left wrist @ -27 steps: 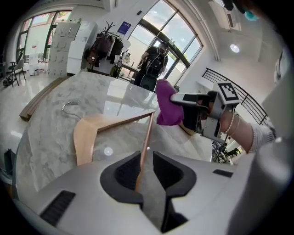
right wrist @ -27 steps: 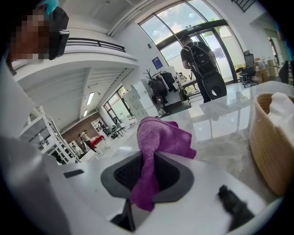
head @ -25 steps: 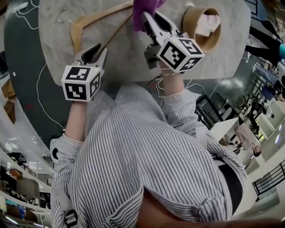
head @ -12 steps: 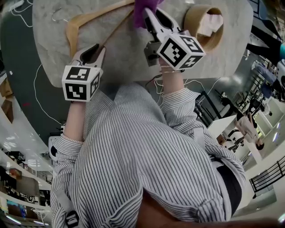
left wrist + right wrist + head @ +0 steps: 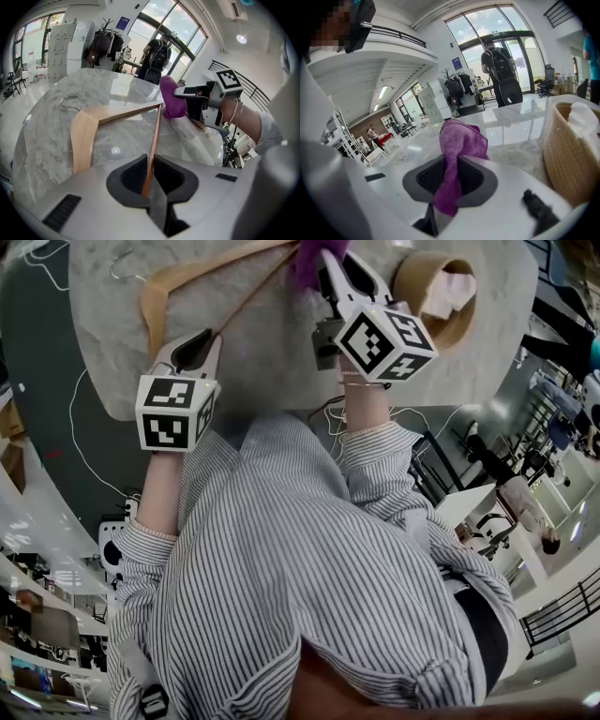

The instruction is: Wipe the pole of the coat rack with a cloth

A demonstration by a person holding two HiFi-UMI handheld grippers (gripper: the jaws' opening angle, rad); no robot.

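A wooden coat hanger (image 5: 159, 296) lies on the round marble table (image 5: 272, 371). My left gripper (image 5: 199, 345) is shut on the hanger's thin lower bar (image 5: 153, 140), which runs out from between the jaws of that gripper (image 5: 149, 180) toward the cloth. My right gripper (image 5: 339, 268) is shut on a purple cloth (image 5: 309, 259). In the right gripper view the cloth (image 5: 457, 140) stands bunched up out of the gripper (image 5: 450, 180). From the left gripper view the cloth (image 5: 171, 96) sits at the far end of the bar, beside the right gripper (image 5: 180, 93).
A round woven basket (image 5: 422, 282) with white cloth inside stands on the table right of the right gripper, and shows close by as the basket (image 5: 572, 145). The hanger's metal hook (image 5: 70, 99) lies on the marble at the left. Cables run on the floor beside the table.
The right gripper with the purple cloth has moved a little farther across the table and to the right. The left gripper keeps its hold on the hanger's bar.
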